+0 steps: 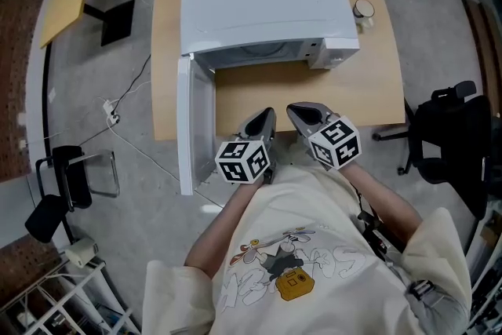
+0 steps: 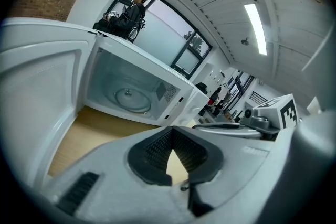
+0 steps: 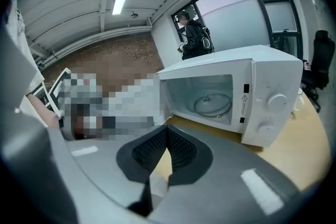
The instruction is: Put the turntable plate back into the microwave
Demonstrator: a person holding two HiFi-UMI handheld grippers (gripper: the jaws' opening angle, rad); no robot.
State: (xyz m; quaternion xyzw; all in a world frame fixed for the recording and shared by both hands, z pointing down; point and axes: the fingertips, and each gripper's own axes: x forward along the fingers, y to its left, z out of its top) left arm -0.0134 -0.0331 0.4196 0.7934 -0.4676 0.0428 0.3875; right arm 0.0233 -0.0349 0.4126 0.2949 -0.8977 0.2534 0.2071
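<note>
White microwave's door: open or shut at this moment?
Open. The white microwave door stands swung out to the left, and both gripper views look straight into the cavity, where the round glass turntable plate lies.

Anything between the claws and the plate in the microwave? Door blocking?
Nothing visible. The door is swung open to the left; only bare table lies between the left claw, the right claw and the microwave, where the turntable plate sits inside.
</note>
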